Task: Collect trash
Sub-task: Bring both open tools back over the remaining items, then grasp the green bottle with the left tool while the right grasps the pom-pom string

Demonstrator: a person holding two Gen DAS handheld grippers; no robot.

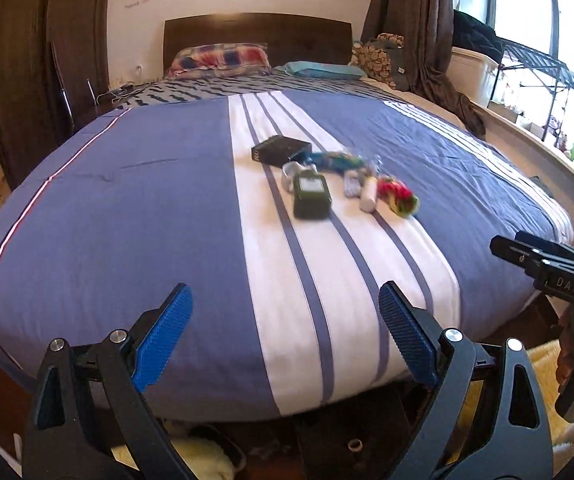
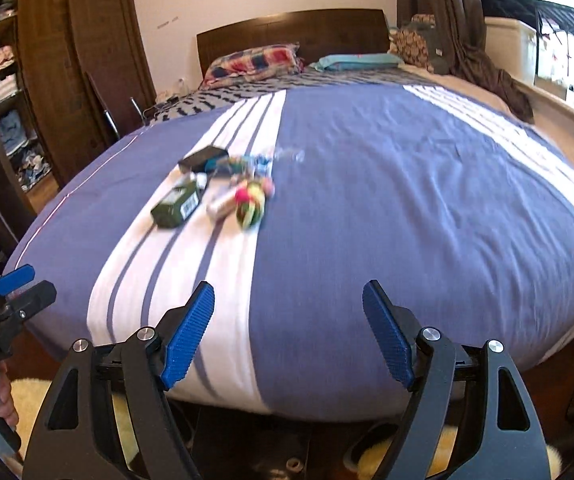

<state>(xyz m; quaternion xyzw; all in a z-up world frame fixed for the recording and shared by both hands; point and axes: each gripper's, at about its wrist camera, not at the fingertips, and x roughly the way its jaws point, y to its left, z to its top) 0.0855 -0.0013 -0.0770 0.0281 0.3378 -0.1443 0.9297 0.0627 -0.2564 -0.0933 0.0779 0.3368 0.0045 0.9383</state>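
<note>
Trash waited on the bed (image 1: pixel 127 200).
We held the left hand-held gripper (image 1: pixel 285 312) and right hand-held gripper (image 2: pixel 289 308) spread wide, empty, near the bed's foot; the trash pile (image 1: pixel 327 178) lay far off on the white stripe.

A bed (image 1: pixel 135 200) fills the middle of both views, covered by a blue duvet with a white striped band (image 1: pixel 327 280) running down its length. On that band, just above frame centre, a cluster of small items is seen: a black box (image 1: pixel 281 149), a dark green bottle (image 1: pixel 311 194) lying flat, a white tube (image 1: pixel 369 196), a red and green wrapper (image 1: pixel 401 198) and a blue wrapper (image 1: pixel 337 160). At the upper edge, a plaid pillow (image 1: pixel 219 60) and a teal pillow (image 1: pixel 323 69) are laid by the headboard.
</note>
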